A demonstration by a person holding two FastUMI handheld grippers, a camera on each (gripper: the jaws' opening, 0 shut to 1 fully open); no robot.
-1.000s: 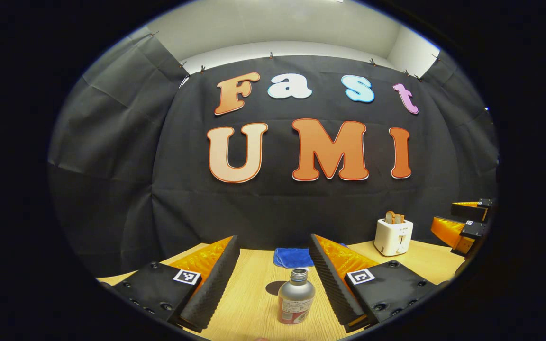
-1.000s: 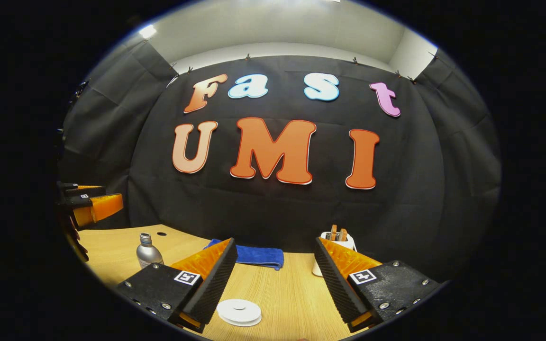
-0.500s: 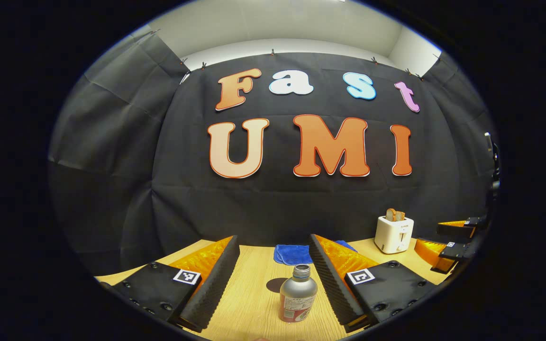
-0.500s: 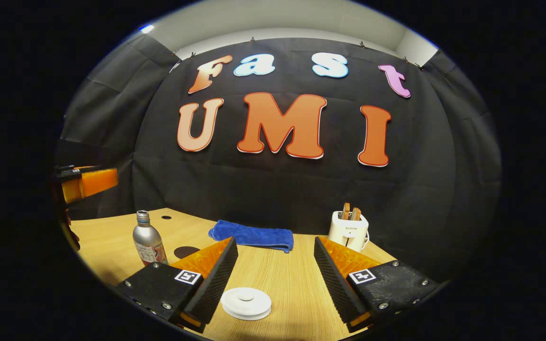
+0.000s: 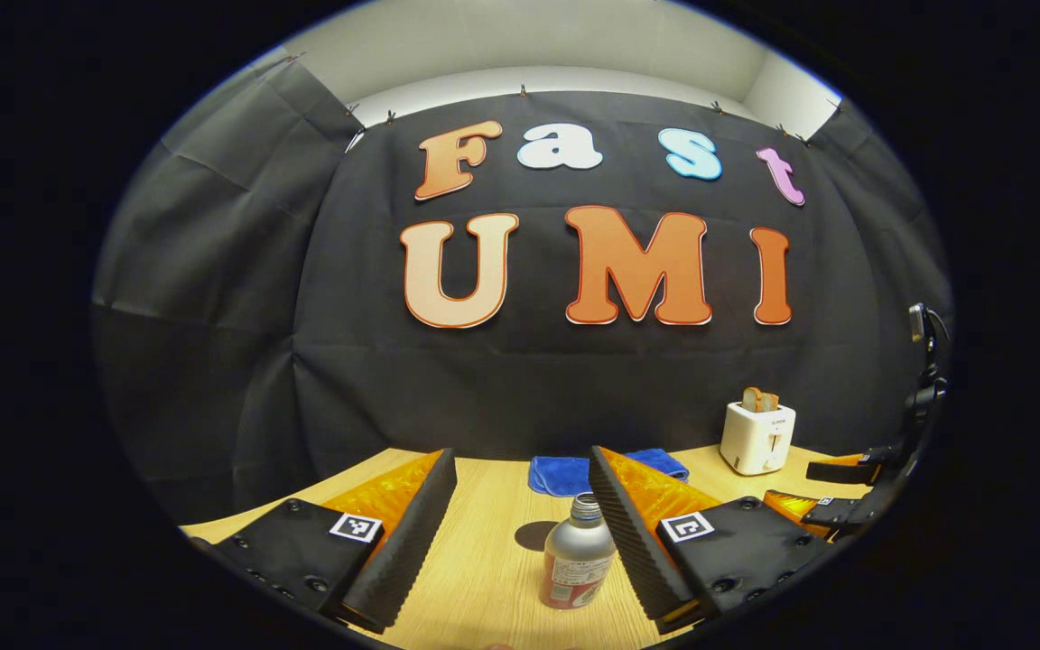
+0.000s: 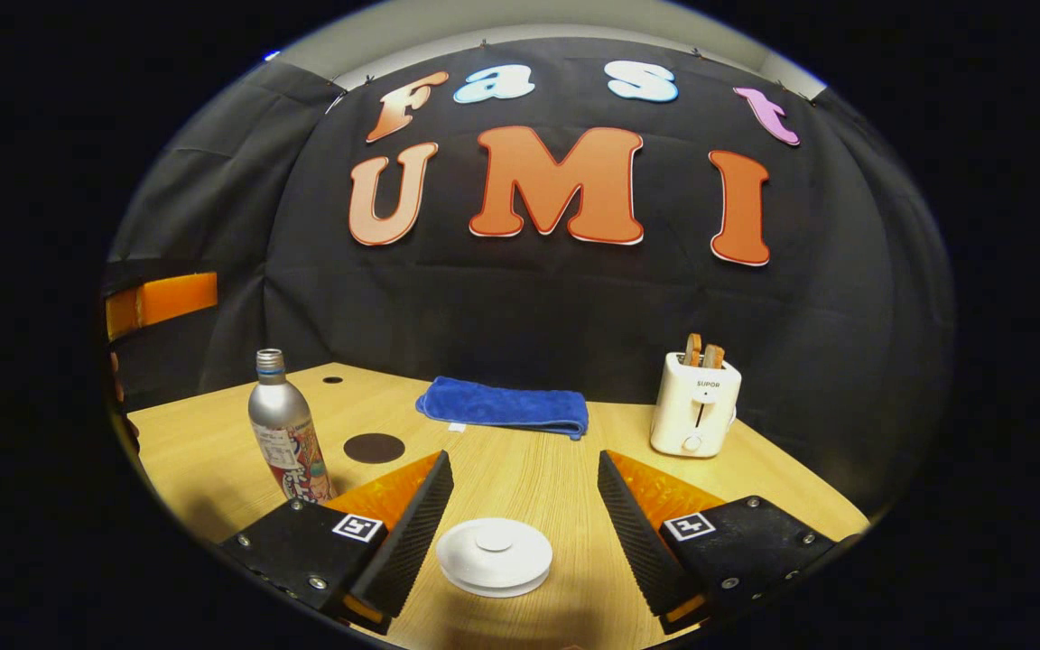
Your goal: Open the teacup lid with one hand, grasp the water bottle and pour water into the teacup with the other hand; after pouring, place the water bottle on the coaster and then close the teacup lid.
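Observation:
A silver water bottle with a red label stands uncapped on the wooden table. My left gripper is open, and the bottle sits between its fingers, close to the right one, untouched. In the right gripper view the same bottle stands at the left. My right gripper is open above the white teacup lid, which lies low between its fingers. A dark round coaster lies on the table behind the bottle. The right gripper also shows at the far right of the left gripper view.
A folded blue cloth lies at the back of the table. A white toaster with toast in it stands at the back right. A small hole marks the table's far left. The left gripper's orange finger shows at the left edge.
The right gripper has dropped lower and come closer to the white lid. The left gripper has shifted left, so the bottle now sits nearer its right finger.

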